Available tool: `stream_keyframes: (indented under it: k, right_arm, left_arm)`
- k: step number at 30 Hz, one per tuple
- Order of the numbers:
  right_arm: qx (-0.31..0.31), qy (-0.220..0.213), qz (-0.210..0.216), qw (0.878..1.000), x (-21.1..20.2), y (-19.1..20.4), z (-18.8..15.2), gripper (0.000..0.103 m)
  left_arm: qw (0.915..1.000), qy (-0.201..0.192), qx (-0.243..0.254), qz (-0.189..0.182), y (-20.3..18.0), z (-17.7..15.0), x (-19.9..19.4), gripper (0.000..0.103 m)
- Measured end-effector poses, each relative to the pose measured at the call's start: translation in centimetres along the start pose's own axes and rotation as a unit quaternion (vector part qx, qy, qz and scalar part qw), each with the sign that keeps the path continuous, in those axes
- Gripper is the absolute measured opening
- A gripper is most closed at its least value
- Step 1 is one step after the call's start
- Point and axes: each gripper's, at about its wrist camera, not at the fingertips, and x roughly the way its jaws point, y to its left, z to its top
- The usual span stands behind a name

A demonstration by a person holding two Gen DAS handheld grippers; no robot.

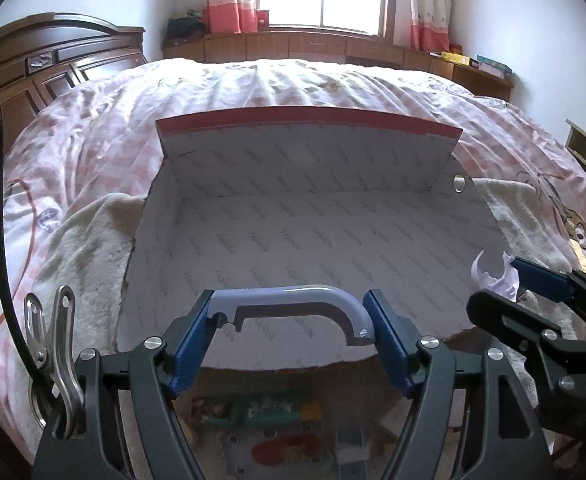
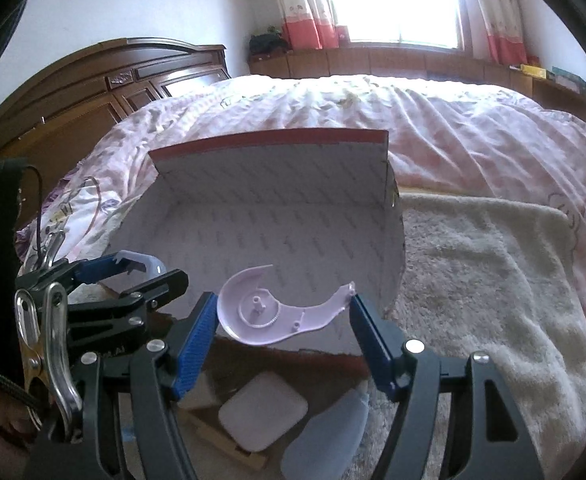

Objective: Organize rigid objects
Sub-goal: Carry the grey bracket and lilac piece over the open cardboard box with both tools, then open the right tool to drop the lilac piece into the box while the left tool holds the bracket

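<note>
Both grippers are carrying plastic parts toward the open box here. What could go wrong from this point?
1. The left gripper pinches the curved handle only by its ends; it may twist or pop free.
2. The right gripper holds the thin lilac part by its edge and narrow tail, so it could slip.
3. The grippers are close together over the box and might collide.

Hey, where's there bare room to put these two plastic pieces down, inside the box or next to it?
The cardboard box floor is bare from its back wall to the near edge. The cream fleece blanket right of the box is also bare. It is crowded at the near edge: the left claw grips a curved handle, the right claw a lilac shell.
</note>
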Motion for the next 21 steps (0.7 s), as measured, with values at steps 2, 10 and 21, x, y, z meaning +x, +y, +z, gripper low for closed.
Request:
stream_keyframes:
  k: [2, 10, 21]
  right_arm:
    - [0.002, 0.004, -0.002, 1.0, 0.5, -0.1, 0.1, 0.071]
    - [-0.012, 0.005, -0.013, 1.0, 1.6, -0.1, 0.4, 0.072]
    - [-0.006, 0.005, -0.014, 1.0, 1.7, -0.2, 0.7, 0.081]
  left_arm:
    - [1.0, 0.003, 0.006, 0.005, -0.2, 0.0, 0.4, 0.075]
    - [0.9996, 0.013, 0.009, 0.022, -0.2, -0.1, 1.5, 0.075]
    - [0.9996, 0.023, -0.004, 0.016, 0.1, -0.2, 2.0, 0.075]
